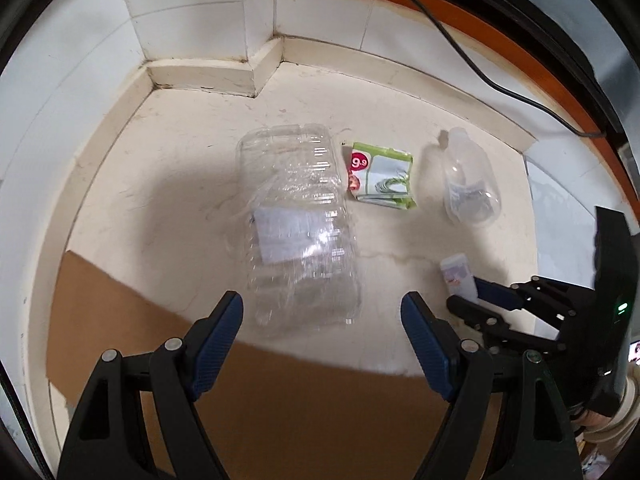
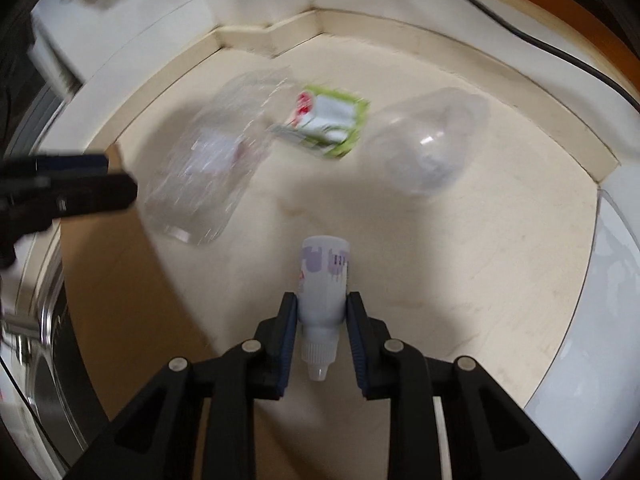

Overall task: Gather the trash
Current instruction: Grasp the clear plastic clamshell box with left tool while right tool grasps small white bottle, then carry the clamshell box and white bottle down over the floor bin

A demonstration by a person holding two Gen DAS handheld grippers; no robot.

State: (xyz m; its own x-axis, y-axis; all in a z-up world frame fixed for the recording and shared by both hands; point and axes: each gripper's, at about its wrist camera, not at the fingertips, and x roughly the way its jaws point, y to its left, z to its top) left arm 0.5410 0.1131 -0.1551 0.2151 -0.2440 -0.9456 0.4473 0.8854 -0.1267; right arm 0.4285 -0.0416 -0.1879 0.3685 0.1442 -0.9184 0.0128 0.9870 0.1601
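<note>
While the right gripper (image 2: 322,308) has its fingers closed on the small white plastic dropper bottle (image 2: 324,280), nozzle pointing back toward the wrist, the left gripper (image 1: 322,320) hangs wide open and empty. Straight ahead between its fingers lies the crumpled clear plastic container (image 1: 298,224), long axis running away from them. Beyond the container's right side sit the green-edged wrapper (image 1: 380,176) and a clear round bottle (image 1: 470,184).

Bare floor (image 1: 168,200) lies open left of the clear plastic box (image 1: 298,224). The green packet (image 1: 380,176) sits just beside the box, closing that gap; a wider lane separates packet and clear bottle (image 1: 470,184). Walls (image 1: 192,12) and baseboard (image 1: 208,76) bound the far side.
</note>
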